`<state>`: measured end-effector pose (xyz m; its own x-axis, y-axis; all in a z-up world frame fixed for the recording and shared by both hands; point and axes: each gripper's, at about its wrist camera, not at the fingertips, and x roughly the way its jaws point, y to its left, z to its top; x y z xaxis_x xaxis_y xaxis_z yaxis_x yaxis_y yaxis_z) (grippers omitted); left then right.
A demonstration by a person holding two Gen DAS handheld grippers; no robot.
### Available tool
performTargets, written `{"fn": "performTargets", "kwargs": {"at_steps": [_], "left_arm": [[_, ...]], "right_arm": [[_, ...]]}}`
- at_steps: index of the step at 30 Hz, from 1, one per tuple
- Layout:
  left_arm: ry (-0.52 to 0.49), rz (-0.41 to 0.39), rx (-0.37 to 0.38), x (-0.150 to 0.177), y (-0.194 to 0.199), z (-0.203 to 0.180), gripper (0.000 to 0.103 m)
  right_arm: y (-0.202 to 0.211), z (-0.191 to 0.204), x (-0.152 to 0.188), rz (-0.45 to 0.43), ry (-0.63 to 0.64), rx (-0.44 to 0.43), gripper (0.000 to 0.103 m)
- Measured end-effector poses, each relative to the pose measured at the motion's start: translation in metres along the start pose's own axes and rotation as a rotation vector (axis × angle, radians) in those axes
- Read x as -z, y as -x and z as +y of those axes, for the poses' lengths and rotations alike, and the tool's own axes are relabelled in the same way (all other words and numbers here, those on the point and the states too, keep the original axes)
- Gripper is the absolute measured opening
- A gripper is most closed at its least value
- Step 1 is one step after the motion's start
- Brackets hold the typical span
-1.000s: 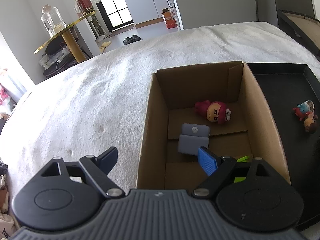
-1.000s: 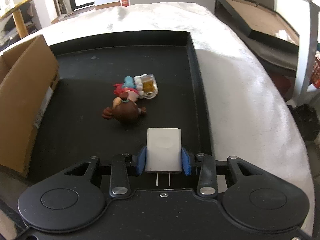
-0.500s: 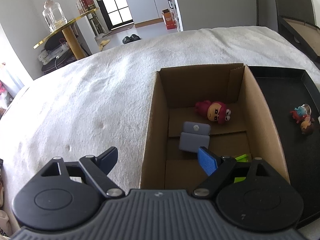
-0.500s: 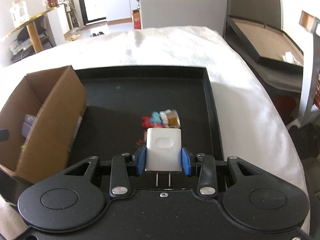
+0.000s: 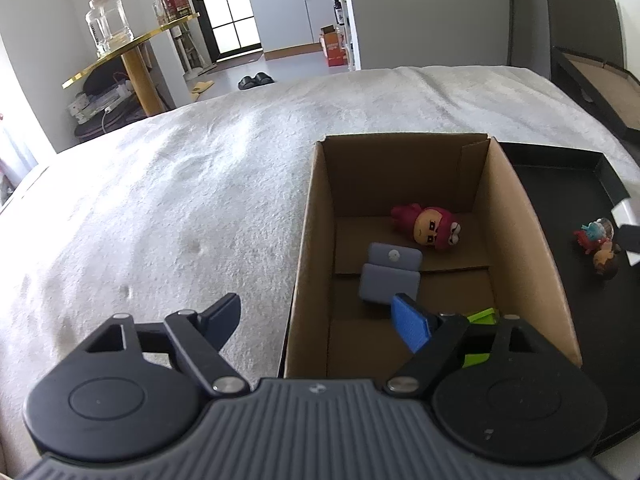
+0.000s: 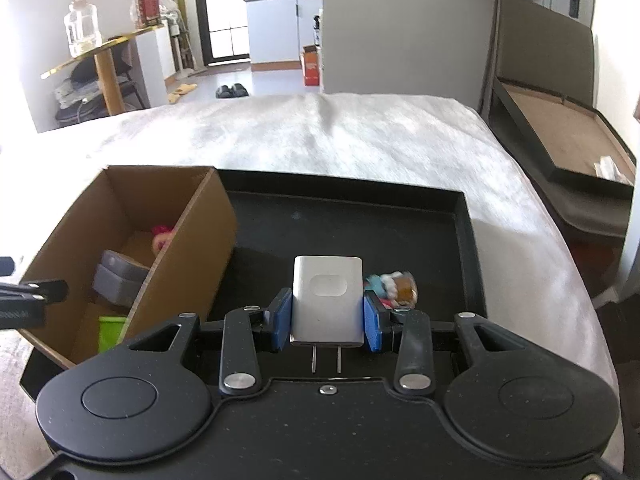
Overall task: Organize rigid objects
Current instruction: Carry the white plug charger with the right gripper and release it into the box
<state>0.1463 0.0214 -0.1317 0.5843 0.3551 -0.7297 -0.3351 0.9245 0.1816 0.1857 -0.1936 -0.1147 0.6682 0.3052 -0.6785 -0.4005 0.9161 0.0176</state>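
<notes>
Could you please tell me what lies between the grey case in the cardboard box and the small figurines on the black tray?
Only the cardboard box's right wall separates the grey case from the figurines; the left wrist view shows it.

One white wall charger (image 6: 327,300), one red-hooded figurine (image 5: 428,229), one grey case (image 5: 390,273), one green piece (image 5: 478,316) and two small figurines (image 5: 598,245) show, along with one cardboard box (image 5: 308,240) and one black tray (image 6: 464,240).
</notes>
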Motion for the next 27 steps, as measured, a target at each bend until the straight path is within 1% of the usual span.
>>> {"fn": "performTargets", "kwargs": {"at_steps": [3,9,10,11,12,13,14,16,20,22,27], "left_arm": [[0.005,0.0,0.01,0.0,-0.003,0.002,0.076],[0.022,0.011,0.032,0.003,-0.007,0.006,0.059],[0.023,0.011,0.037,0.003,-0.007,0.007,0.054],[0.027,0.011,0.043,0.003,-0.008,0.008,0.047],[0.032,0.006,0.049,0.004,-0.008,0.009,0.042],[0.036,0.001,0.052,0.005,-0.008,0.011,0.035],[0.039,0.0,0.052,0.005,-0.008,0.012,0.032],[0.05,0.004,0.055,0.005,-0.009,0.014,0.021],[0.066,0.0,0.054,0.006,-0.009,0.018,0.011],[0.071,-0.004,0.055,0.007,-0.009,0.019,0.01],[0.07,-0.011,0.056,0.009,-0.01,0.02,0.01]], "right_arm": [[0.002,0.008,-0.003,-0.015,0.01,-0.013,0.036],[0.003,0.022,-0.009,-0.045,0.03,-0.041,0.036],[0.003,0.025,-0.01,-0.05,0.035,-0.046,0.036],[0.003,0.027,-0.01,-0.054,0.04,-0.05,0.036],[0.003,0.03,-0.011,-0.058,0.042,-0.055,0.036],[0.003,0.032,-0.012,-0.062,0.043,-0.06,0.036],[0.003,0.034,-0.013,-0.066,0.044,-0.067,0.036],[0.001,0.039,-0.015,-0.07,0.047,-0.076,0.036],[-0.001,0.049,-0.02,-0.079,0.049,-0.092,0.036],[-0.002,0.054,-0.021,-0.083,0.055,-0.101,0.036],[-0.003,0.068,-0.027,-0.094,0.07,-0.124,0.036]]}}
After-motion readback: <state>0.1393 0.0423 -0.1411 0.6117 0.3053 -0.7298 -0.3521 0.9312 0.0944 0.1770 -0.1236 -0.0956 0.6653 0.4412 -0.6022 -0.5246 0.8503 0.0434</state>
